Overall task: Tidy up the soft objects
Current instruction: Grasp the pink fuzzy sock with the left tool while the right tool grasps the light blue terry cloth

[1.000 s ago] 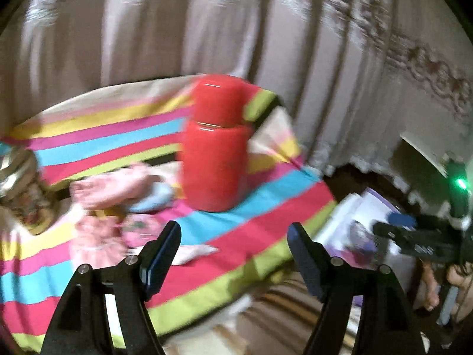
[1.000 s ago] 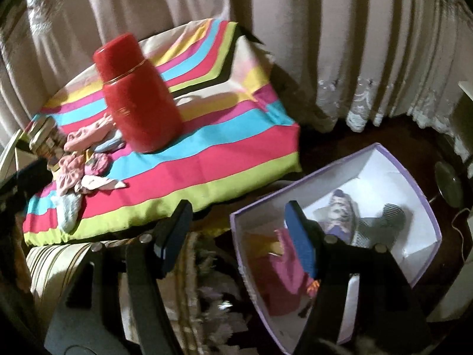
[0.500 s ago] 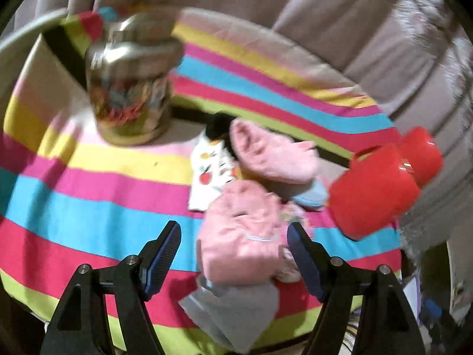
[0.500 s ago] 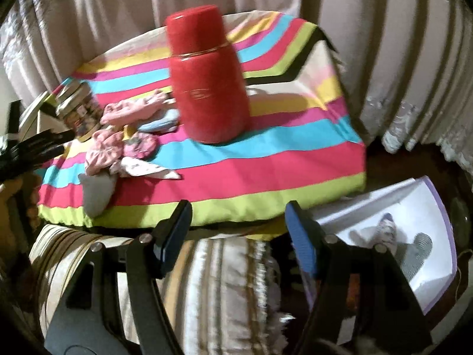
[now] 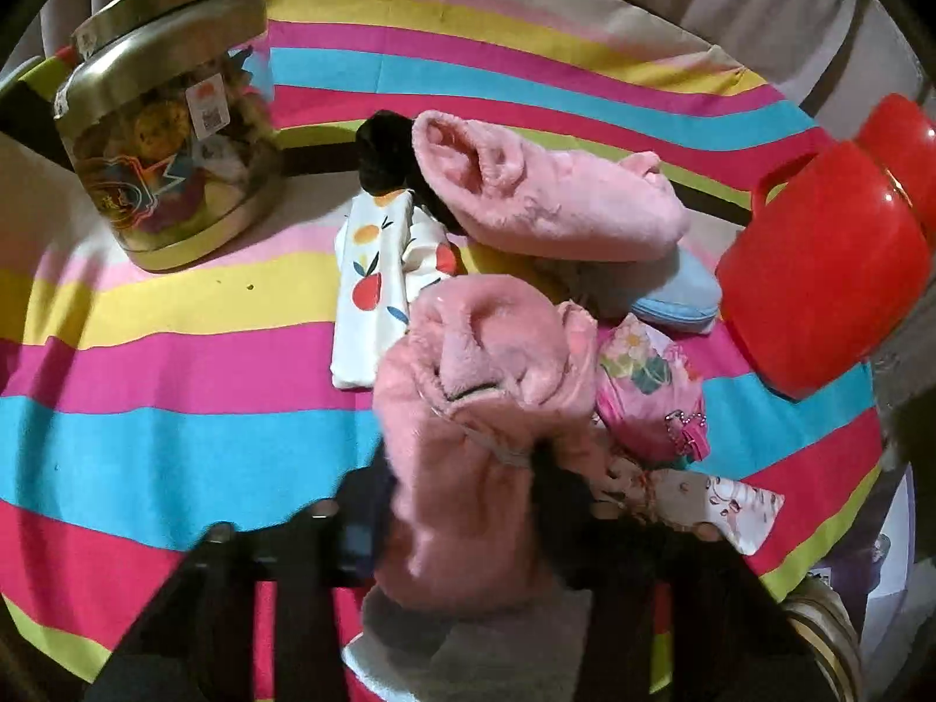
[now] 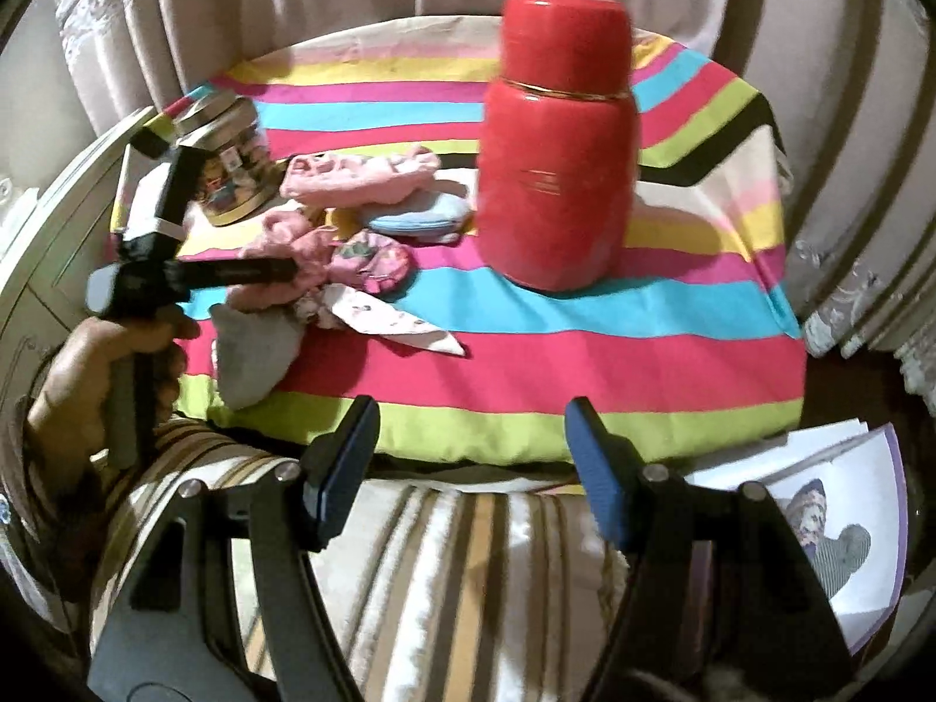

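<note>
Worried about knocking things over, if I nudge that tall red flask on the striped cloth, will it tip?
Possibly. The red flask stands tall and upright on soft striped cloth, an uneven base. Its smooth, glossy wall looks rigid and maybe slippery. Weight is unclear.

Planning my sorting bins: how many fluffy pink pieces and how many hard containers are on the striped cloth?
Fluffy pink pieces: 2, gripped pink piece, lying pink piece
Hard containers: 2, clear jar, red flask
Total: 4

left gripper (image 5: 462, 503) closed on fluffy pink sock (image 5: 468, 409), over grey sock (image 5: 468, 643) at near edge of striped cloth (image 5: 175, 427) | second pink sock (image 5: 550, 199) behind it | jar (image 5: 169, 134) far-left corner | red flask (image 5: 830, 269) right edge | fruit-print sock (image 5: 374, 292) mid
</note>
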`<control>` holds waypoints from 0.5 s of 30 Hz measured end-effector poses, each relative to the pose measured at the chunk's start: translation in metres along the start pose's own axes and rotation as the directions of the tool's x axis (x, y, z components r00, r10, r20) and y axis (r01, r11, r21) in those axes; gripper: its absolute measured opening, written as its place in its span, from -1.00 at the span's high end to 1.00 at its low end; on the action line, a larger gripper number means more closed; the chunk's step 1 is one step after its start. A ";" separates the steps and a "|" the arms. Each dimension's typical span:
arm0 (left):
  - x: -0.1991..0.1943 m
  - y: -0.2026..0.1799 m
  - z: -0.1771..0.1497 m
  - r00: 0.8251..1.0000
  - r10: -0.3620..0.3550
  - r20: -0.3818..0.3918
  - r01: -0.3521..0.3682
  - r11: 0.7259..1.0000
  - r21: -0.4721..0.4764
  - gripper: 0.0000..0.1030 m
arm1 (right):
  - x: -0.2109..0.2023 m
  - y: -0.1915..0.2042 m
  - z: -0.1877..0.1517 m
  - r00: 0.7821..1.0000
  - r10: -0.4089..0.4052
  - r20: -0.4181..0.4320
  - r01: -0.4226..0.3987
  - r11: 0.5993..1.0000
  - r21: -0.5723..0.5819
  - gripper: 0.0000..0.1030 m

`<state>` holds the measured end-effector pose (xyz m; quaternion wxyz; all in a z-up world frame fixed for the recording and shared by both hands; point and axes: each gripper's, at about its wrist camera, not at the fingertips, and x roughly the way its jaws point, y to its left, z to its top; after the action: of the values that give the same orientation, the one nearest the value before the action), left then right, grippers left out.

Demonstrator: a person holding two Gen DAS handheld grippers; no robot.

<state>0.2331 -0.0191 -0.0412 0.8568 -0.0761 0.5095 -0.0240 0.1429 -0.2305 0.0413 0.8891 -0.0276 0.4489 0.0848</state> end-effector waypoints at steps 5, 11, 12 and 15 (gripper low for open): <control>-0.034 0.018 -0.011 0.994 -0.025 0.110 0.036 0.995 -0.098 0.39 | 0.010 0.024 0.006 1.000 0.024 -0.015 -0.025 0.998 -0.062 -0.36; -0.058 0.056 -0.022 0.980 -0.048 0.195 0.097 0.964 -0.249 0.39 | 0.026 0.054 0.011 0.997 0.069 -0.039 -0.073 0.990 -0.124 -0.39; -0.059 0.066 -0.025 0.978 -0.041 0.204 0.101 0.952 -0.289 0.39 | 0.029 0.058 0.012 0.996 0.076 -0.045 -0.081 0.988 -0.133 -0.39; -0.059 0.086 -0.028 0.977 -0.022 0.211 0.100 0.926 -0.364 0.39 | 0.040 0.073 0.016 0.992 0.106 -0.067 -0.115 0.980 -0.160 -0.39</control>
<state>0.1771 0.0703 -0.0159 0.8729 -0.2553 0.4121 0.0543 0.1654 -0.1515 0.0208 0.8644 -0.0779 0.4668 0.1697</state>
